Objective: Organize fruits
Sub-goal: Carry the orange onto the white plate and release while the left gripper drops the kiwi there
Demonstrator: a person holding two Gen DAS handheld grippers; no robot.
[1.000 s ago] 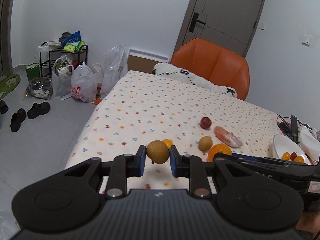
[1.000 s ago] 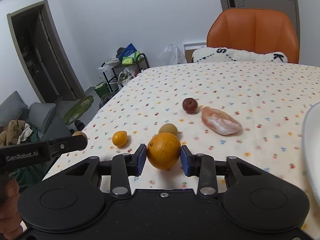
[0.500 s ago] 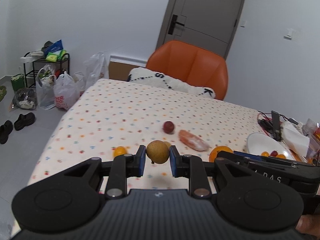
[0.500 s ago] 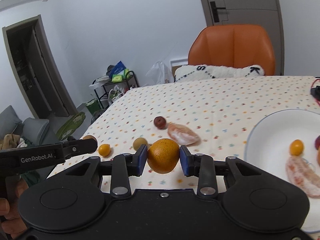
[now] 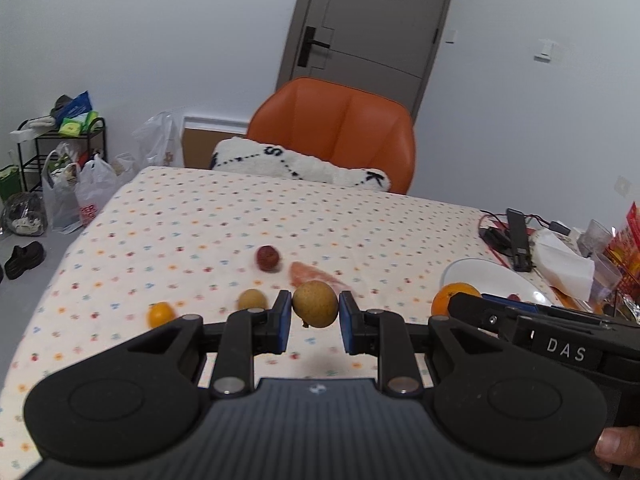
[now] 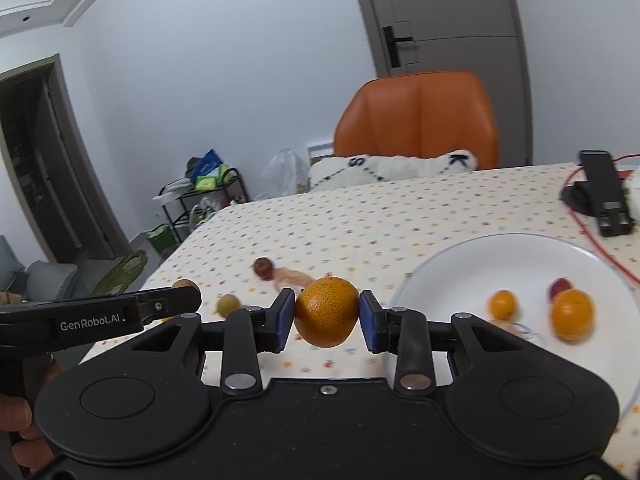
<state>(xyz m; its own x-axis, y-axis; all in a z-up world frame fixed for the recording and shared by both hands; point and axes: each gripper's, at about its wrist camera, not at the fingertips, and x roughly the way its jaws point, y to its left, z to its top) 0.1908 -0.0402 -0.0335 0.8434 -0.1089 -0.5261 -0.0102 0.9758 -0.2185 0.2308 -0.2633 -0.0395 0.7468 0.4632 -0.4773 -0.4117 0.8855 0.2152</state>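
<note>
My left gripper (image 5: pixel 315 316) is shut on a brown-yellow pear (image 5: pixel 315 303), held above the dotted tablecloth (image 5: pixel 192 220). My right gripper (image 6: pixel 327 316) is shut on a large orange (image 6: pixel 327 312), just left of the white plate (image 6: pixel 448 280). The plate holds a small orange fruit (image 6: pixel 503 304), a bigger orange one (image 6: pixel 572 314) and a dark red one (image 6: pixel 560 286). On the cloth lie a red fruit (image 5: pixel 267 258), a peeled pink segment (image 5: pixel 316 274), a small brown fruit (image 5: pixel 252 299) and a small orange fruit (image 5: pixel 161 314).
An orange chair (image 5: pixel 336 128) with a white cushion (image 5: pixel 296 166) stands at the table's far edge. A black device with red cables (image 5: pixel 516 240), tissues and cups crowd the right end. Bags and a rack (image 5: pixel 68 160) stand on the floor at left.
Both grippers have swung right toward the plate, each still holding its fruit. The plate now fills the right wrist view's right side.
</note>
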